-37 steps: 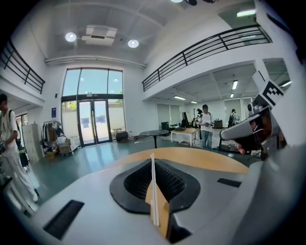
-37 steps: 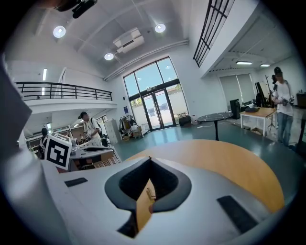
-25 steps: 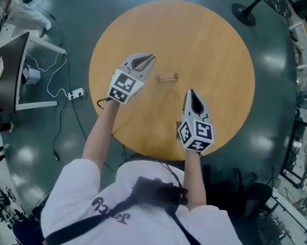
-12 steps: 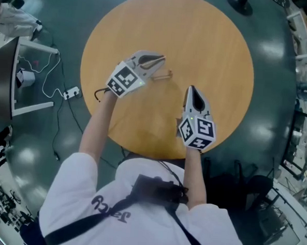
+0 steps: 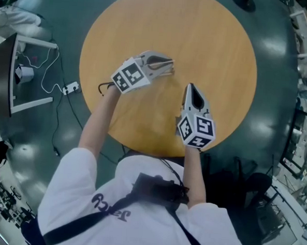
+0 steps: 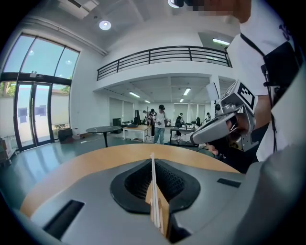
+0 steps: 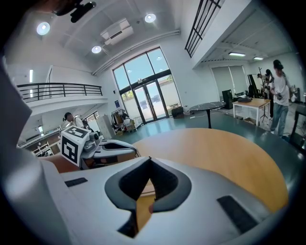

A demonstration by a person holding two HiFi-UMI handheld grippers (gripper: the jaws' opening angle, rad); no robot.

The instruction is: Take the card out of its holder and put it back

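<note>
Table [image 5: 209, 55] — smooth matt wood; floor [image 5: 271, 64] — glossy; card [image 6: 153, 178] looks like thin, smooth paper.

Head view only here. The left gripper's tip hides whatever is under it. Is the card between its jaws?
Observer: Yes. In the left gripper view the left gripper is shut on the card, which stands edge-on between the jaws.
Operator: Anything else in there?
Observer: What looks like the holder, tan wood, sits against both faces of the card lower down. I can't tell whether the card is free of it.
Operator: And the other one?
Observer: In its own view the right gripper has its tips together, with no card or holder between them.
</note>
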